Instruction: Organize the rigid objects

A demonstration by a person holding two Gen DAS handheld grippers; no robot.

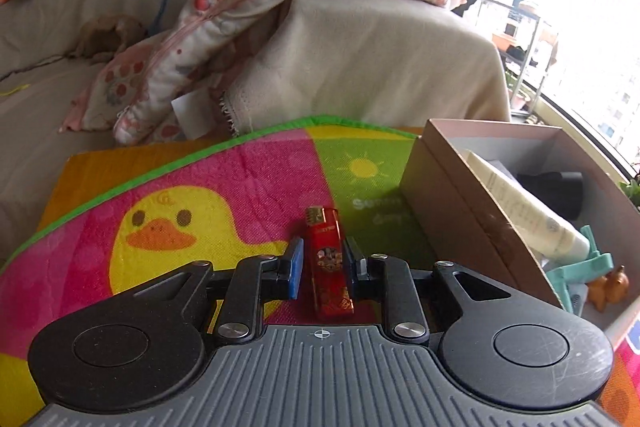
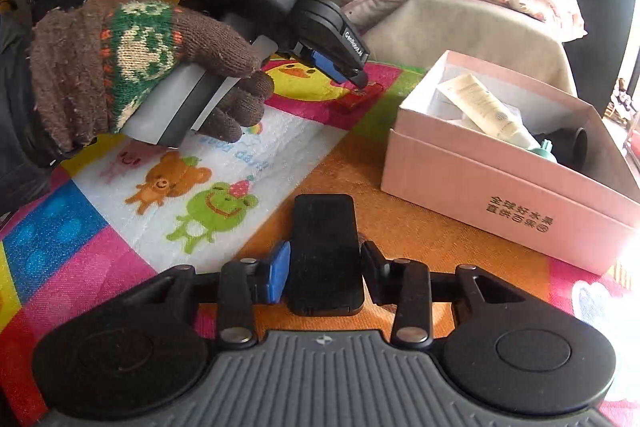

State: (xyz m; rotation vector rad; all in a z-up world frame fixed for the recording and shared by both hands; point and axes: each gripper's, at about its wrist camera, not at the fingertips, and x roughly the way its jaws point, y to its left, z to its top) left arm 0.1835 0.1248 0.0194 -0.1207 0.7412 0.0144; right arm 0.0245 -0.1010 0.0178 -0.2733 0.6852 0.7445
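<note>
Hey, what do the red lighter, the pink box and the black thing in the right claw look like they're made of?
Red lighter: glossy plastic by its shine, with a metal-looking gold cap. Pink box: matte cardboard, judging by its thin folded walls and printed side. Black block in the right claw: smooth, likely plastic; unsure.

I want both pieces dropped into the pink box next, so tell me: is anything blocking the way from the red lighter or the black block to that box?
Nothing visible does. The red lighter sits between the left gripper fingers, beside the pink box; only open mat lies between. The black block in the right gripper faces bare orange mat.
</note>
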